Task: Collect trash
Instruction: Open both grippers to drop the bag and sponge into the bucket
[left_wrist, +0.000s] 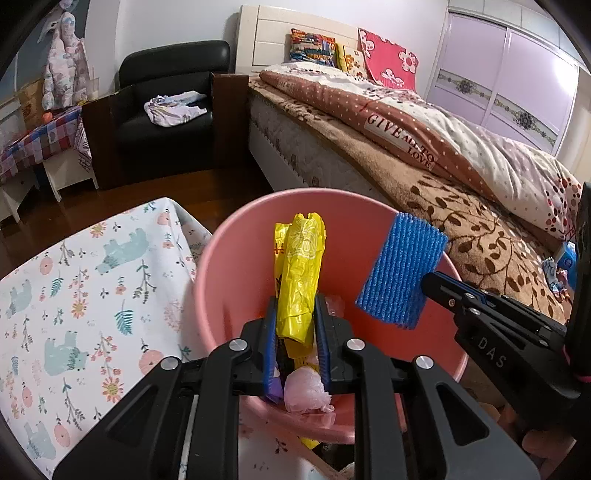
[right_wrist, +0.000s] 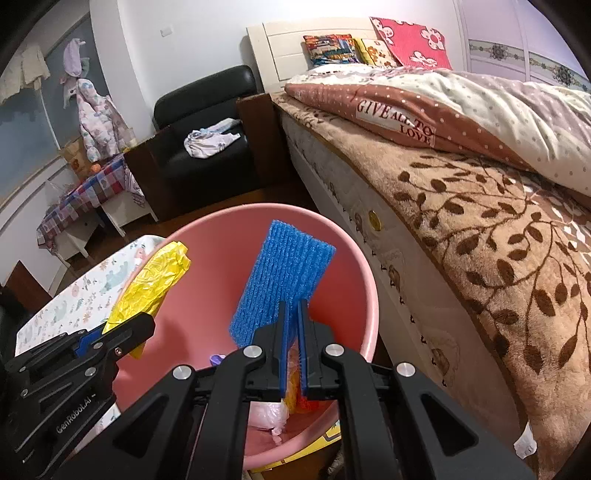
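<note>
I judge the job well along: the pink bin (left_wrist: 332, 236) beside the surface (left_wrist: 85, 295) already has a pink bag (left_wrist: 306, 393) and other scraps at its bottom, both pieces I carry are over its mouth waiting to drop, and a few bits on the bed (left_wrist: 480, 229) may remain. My left tongs (left_wrist: 295, 332) are closed narrowly on a crumpled yellow bag (left_wrist: 301, 273). My right tongs (right_wrist: 293, 325) are pinched nearly together on the lower edge of a blue foam sleeve (right_wrist: 282, 280).
</note>
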